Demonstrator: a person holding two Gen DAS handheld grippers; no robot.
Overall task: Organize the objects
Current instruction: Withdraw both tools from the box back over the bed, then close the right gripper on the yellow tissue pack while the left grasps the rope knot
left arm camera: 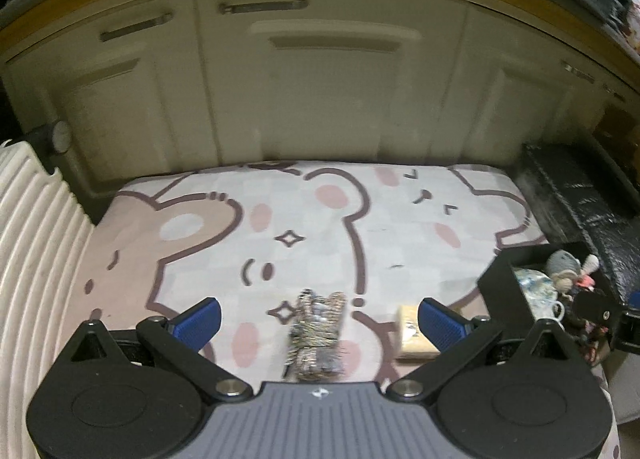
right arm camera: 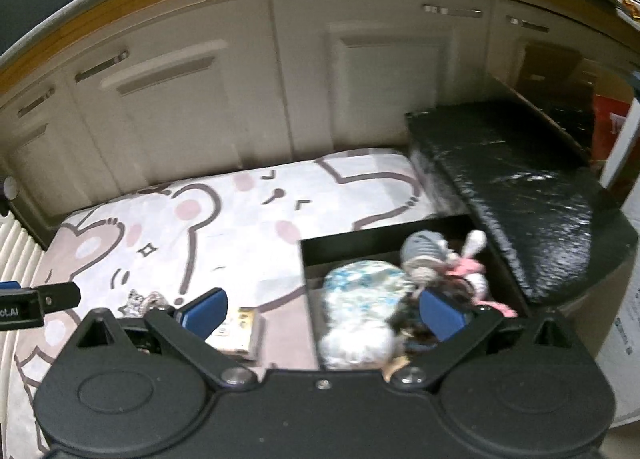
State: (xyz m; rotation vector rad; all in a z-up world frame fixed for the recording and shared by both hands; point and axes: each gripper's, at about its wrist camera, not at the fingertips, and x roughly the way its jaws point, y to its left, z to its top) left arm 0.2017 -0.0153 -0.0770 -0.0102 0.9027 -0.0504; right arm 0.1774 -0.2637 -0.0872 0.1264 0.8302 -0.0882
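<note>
- Cartoon-bear mat (left arm camera: 304, 219) in pink, cream and brown, spread flat below cream cabinet doors (left arm camera: 320, 99) with metal bar handles and a wood-toned edge above.
- White ribbed surface (left arm camera: 36, 251) at the mat's left; black glossy slab (right arm camera: 520, 187) at its right.
- Black open box (right arm camera: 360, 243) on the mat's right part, just beside the slab, packed with a blue-and-white patterned bundle (right arm camera: 360, 299), a grey knitted toy (right arm camera: 424, 247) and pink-and-white soft pieces.
- Speckled, metallic-looking bundle (left arm camera: 318, 335) lying on the mat between the left gripper (left arm camera: 320, 317) fingers, not touched; jaws released, spread wide.
- Tan flat packet (left arm camera: 412, 333) just beside it, partly behind the blue right-hand pad (left arm camera: 442, 323).
- Right gripper (right arm camera: 324, 313) above the box's near-left corner, jaws spread wide, grasping nothing.
- Blurred throughout; packet print unreadable, box's lower contents hidden by the right gripper body.
</note>
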